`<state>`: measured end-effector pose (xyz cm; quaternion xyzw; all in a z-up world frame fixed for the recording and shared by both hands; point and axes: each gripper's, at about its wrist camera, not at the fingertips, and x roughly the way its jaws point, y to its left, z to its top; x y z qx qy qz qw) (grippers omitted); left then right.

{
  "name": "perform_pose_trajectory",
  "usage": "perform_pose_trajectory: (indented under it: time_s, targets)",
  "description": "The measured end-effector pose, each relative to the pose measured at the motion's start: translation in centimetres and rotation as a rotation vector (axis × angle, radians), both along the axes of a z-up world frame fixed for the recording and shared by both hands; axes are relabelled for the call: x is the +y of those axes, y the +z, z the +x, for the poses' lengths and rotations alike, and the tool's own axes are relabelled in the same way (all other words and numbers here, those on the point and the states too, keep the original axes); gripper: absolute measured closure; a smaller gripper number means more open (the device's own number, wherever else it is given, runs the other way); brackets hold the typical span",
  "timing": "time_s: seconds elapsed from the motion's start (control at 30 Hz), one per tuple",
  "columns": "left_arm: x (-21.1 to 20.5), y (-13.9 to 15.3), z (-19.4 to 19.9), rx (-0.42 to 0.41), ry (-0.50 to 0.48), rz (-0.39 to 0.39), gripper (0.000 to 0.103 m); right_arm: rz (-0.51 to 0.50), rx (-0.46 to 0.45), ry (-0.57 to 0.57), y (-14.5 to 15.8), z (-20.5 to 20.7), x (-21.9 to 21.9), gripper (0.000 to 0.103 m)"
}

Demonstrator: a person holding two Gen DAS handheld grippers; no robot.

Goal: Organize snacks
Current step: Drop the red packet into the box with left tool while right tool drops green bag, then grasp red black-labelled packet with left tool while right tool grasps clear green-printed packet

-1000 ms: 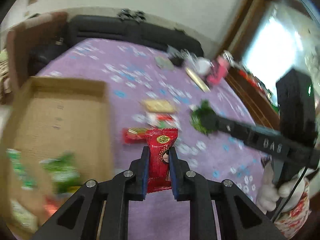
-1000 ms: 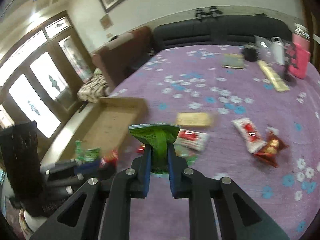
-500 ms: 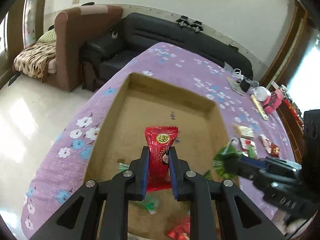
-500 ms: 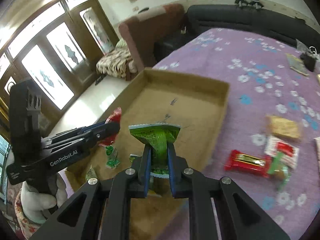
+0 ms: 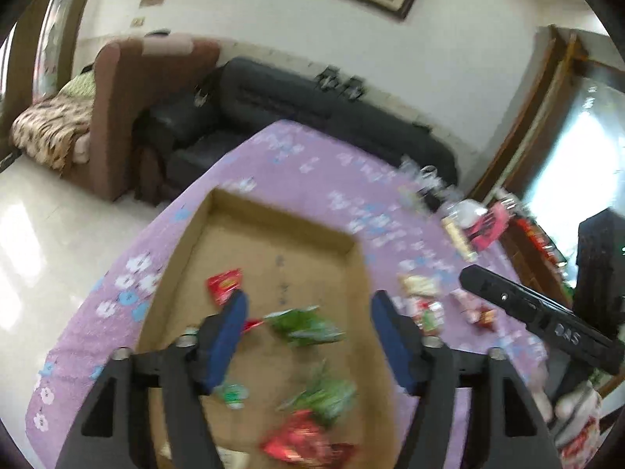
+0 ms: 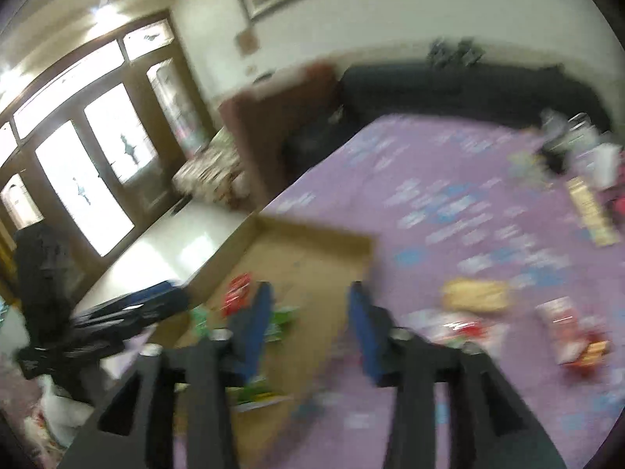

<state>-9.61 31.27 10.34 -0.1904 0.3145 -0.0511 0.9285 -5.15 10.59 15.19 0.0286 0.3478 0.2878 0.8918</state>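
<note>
A shallow cardboard box [image 5: 273,215] lies on the purple flowered tablecloth [image 5: 312,164]. Inside it lie a red snack packet [image 5: 224,284], a green packet [image 5: 304,324] and several more red and green packets near me. My left gripper [image 5: 306,336] is open and empty above the box. My right gripper [image 6: 308,326] is open and empty over the box's right part [image 6: 312,234]; it also shows in the left wrist view [image 5: 519,305]. Loose snacks lie on the cloth: a tan packet [image 6: 474,295] and red and white packets [image 6: 558,320].
A black sofa [image 5: 312,109] and a brown armchair [image 5: 129,90] stand behind the table. A pink item [image 5: 490,226] and a long yellow pack [image 6: 590,211] lie at the table's far right. Glass doors [image 6: 90,179] are at the left.
Both grippers have opened. The red packet left my left gripper and the green packet left my right gripper; both now lie in the box. Both views are blurred by motion.
</note>
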Motion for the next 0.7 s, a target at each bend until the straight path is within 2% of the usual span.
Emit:
perform_pose_trajectory:
  time_s: [0.03,0.07,0.13,0.17,0.23,0.3,0.37,0.5,0.6,0.7]
  targets:
    - [-0.6,0.8,-0.3,-0.033,-0.012,-0.016,0.016,-0.003,-0.036,-0.041,0.6,-0.2,-1.8,0.036]
    - [-1.1,1.3,-0.4,-0.059,-0.026,-0.037,0.009,0.004,-0.070,-0.089,0.9,-0.2,-3.8,0.023]
    - [-2.4,1.8,-0.4,-0.099,-0.061,-0.088,0.008,0.021,-0.089,-0.181,0.6,0.1,-7.6,0.019]
    - [-3.2,1.7,0.0,-0.096,-0.077,-0.105,0.008,0.001,-0.050,-0.217,-0.1,0.8,-9.1,0.019]
    - [-4.9,1.0,1.2,-0.059,-0.113,-0.117,0.008,-0.011,0.078,-0.227,-2.8,2.1,-11.4,0.022]
    - [-6.8,0.0,2.4,-0.008,-0.155,-0.109,0.008,-0.011,0.148,-0.219,-5.0,2.6,-12.0,0.040]
    - [-8.7,-1.2,3.6,0.039,-0.195,-0.094,0.008,-0.014,0.199,-0.183,-7.2,2.8,-11.8,0.047]
    - [-10.9,-2.1,5.3,0.086,-0.234,-0.056,0.008,-0.072,0.175,-0.084,-9.1,3.2,-9.3,0.047]
    - [-11.9,-3.0,7.9,0.149,-0.258,-0.044,0.008,-0.136,0.135,-0.047,-9.9,3.3,-7.1,0.047]
    - [-13.1,-4.0,10.0,0.211,-0.280,-0.006,0.008,-0.153,0.133,-0.028,-10.7,3.8,-6.3,0.049]
